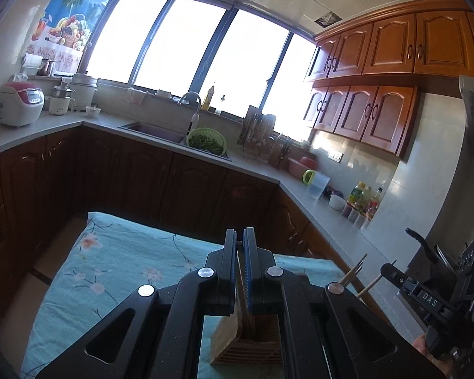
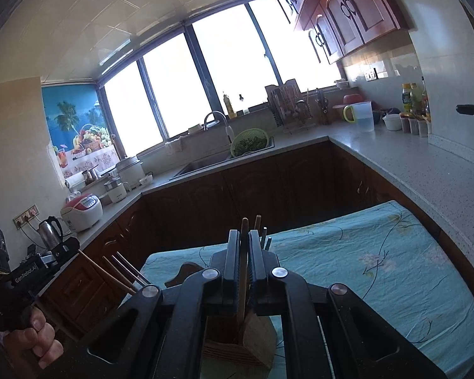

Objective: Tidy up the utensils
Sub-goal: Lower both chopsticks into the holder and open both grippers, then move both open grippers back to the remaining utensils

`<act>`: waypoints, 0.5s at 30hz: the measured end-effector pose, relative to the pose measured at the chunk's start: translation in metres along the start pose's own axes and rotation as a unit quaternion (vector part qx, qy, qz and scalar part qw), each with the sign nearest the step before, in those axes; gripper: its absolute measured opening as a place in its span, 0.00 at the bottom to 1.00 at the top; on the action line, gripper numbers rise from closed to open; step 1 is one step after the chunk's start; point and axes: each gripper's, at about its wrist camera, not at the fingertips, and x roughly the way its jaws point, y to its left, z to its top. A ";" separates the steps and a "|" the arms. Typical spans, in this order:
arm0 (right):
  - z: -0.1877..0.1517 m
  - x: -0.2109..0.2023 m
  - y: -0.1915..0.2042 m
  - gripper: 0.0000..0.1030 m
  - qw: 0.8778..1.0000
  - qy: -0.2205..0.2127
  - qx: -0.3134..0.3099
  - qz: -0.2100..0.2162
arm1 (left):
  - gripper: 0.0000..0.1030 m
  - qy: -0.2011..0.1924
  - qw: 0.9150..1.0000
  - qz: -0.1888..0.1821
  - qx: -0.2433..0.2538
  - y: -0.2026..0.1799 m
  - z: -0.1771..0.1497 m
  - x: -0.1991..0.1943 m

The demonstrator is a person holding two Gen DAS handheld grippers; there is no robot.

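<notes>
A wooden utensil holder [image 1: 246,347] [image 2: 237,344] stands on a table under a turquoise flowered cloth [image 1: 110,268] [image 2: 379,268]. My left gripper [image 1: 240,237] is shut on thin wooden chopsticks [image 1: 240,284] that slant down towards the holder. In the right wrist view the left gripper [image 2: 74,248] is at the left, with its chopsticks [image 2: 110,274] running down and to the right. My right gripper [image 2: 244,237] is shut on a wooden stick [image 2: 244,271] whose lower end is in the holder. More stick ends [image 2: 258,221] rise past its fingers. The right gripper [image 1: 385,268] is at the right edge of the left wrist view.
A grey countertop [image 2: 410,170] wraps around dark cabinets beyond the table. On it are a sink with a green colander [image 1: 207,140], a dish rack [image 1: 259,132], a clear jug [image 1: 317,184], bottles [image 1: 360,195] and a rice cooker [image 1: 20,102]. A hand [image 2: 38,338] grips the left gripper's handle.
</notes>
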 end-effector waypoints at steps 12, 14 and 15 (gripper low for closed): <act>-0.001 0.013 -0.007 0.05 1.000 0.029 0.011 -0.003 | 0.03 0.007 1.000 -0.007 0.008 0.015 0.023 -0.005; -0.001 0.014 -0.006 0.06 0.999 0.030 0.014 -0.002 | 0.03 0.010 1.000 -0.007 0.008 0.020 0.021 -0.009; 0.000 0.014 -0.007 0.09 0.999 0.031 0.017 0.000 | 0.03 0.013 1.000 -0.009 0.006 0.021 0.021 -0.009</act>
